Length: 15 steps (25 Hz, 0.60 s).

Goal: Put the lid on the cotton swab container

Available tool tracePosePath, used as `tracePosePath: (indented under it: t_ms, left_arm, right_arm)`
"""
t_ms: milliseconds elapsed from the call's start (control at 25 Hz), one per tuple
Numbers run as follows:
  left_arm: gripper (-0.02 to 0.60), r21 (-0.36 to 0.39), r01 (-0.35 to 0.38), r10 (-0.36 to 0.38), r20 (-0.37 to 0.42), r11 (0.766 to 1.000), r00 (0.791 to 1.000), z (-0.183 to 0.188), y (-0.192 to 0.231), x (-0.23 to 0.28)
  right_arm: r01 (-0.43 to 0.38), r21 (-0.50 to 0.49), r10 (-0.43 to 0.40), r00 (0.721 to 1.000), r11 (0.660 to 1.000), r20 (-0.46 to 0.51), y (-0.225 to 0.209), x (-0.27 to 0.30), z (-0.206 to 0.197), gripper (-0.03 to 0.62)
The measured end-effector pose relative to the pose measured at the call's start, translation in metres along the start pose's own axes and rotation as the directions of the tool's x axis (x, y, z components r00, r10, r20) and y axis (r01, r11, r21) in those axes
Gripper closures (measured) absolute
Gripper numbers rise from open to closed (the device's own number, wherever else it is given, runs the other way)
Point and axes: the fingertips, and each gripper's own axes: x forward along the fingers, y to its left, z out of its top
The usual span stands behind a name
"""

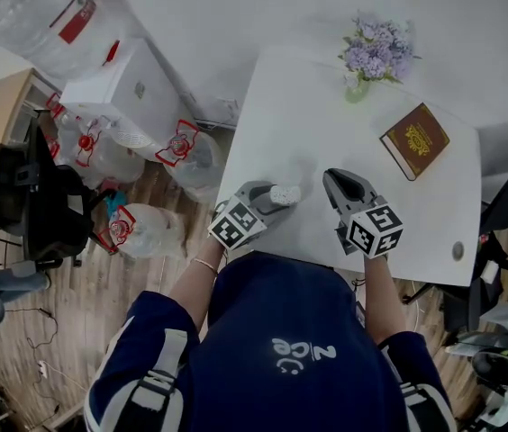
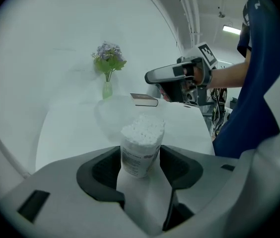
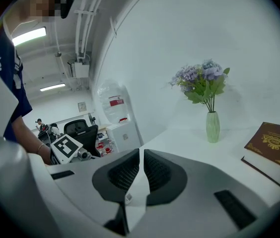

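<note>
My left fingers (image 2: 100, 171) grasp the clear plastic tub of white cotton swabs (image 2: 140, 145), right fingers (image 3: 122, 175) clenched empty — a clumsy push could spill it.

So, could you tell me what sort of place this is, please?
Most likely an office or lab workroom: a white table with a book and a vase of flowers, large water bottles heaped on the wooden floor by a dispenser, and a black office chair nearby.

Wht table (image 1: 308, 106), brn/gold book (image 1: 414, 140), purple flowers (image 1: 377, 50), grn vase (image 1: 355, 89), wht-filled cotton swab container (image 2: 140, 143).
</note>
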Motion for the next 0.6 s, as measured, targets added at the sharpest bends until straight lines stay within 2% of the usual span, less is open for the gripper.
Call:
tracePosePath:
  t_ms: [280, 440, 600]
  left_arm:
    - [0.319, 0.003, 0.010, -0.010, -0.007, 1.000, 1.000, -0.001, 0.001, 0.000]
    - [0.319, 0.016, -0.004, 0.004, -0.004, 1.000, 1.000, -0.003, 0.001, -0.001]
    - [0.321, 0.023, 0.006, -0.006, -0.007, 1.000, 1.000, -0.003, 0.002, -0.001]
  right_arm:
    - [-0.081, 0.023, 0.082, 0.993, 0.996, -0.087, -0.005, 0.039, 0.001, 0.539]
    - [-0.137, 0.110, 0.154, 0.975, 0.984, -0.162, -0.008, 0.059, -0.011, 0.539]
    - [-0.158, 0.147, 0.189, 0.955, 0.976, -0.229, -0.011, 0.076, -0.021, 0.539]
